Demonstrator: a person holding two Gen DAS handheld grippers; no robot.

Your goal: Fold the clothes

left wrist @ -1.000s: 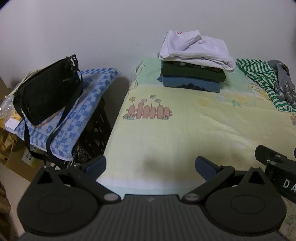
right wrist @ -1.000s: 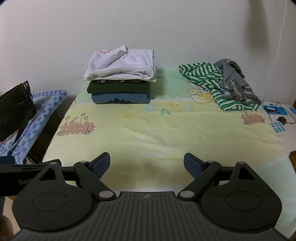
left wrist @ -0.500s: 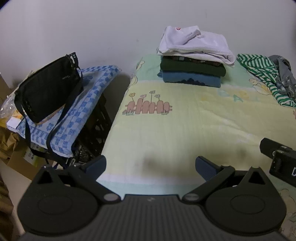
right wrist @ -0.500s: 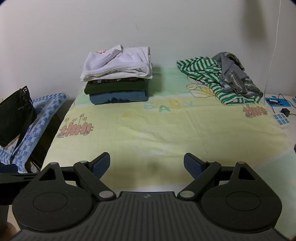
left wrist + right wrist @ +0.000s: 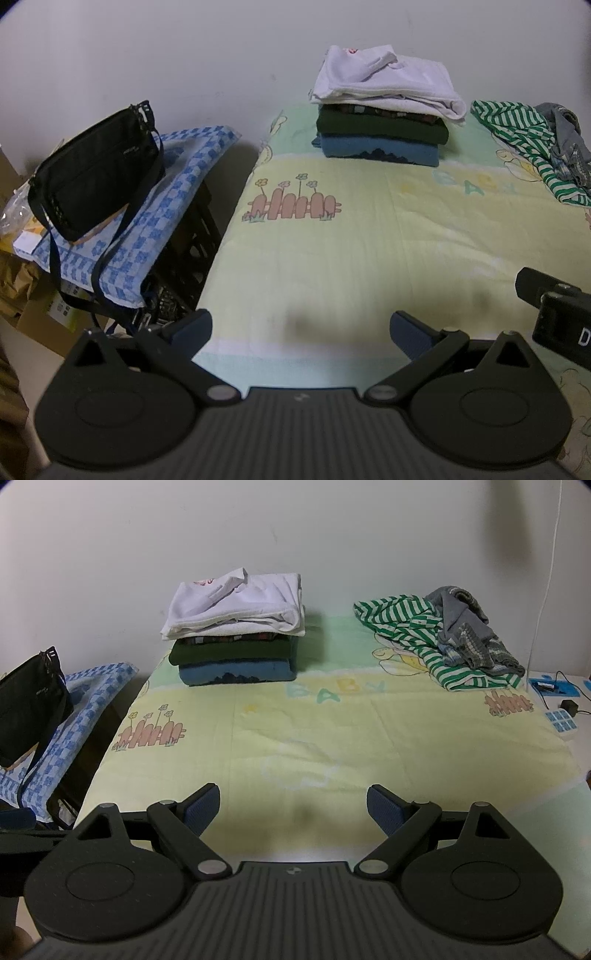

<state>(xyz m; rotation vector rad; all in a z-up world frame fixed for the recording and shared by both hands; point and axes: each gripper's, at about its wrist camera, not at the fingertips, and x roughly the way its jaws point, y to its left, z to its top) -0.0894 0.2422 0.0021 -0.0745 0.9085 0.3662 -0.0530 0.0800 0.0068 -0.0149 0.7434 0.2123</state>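
Striped garment [image 5: 413, 635] crumpled beside neat folded stack [image 5: 236, 635].

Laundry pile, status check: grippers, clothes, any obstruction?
Left gripper and right gripper open, empty. Folded stack done; striped shirt and grey garment unfolded, far right. Blanket between is bare.

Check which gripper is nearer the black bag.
Left. The left gripper hovers at the bed's near-left edge, beside the black bag. The right gripper sits farther right, over mid-bed.
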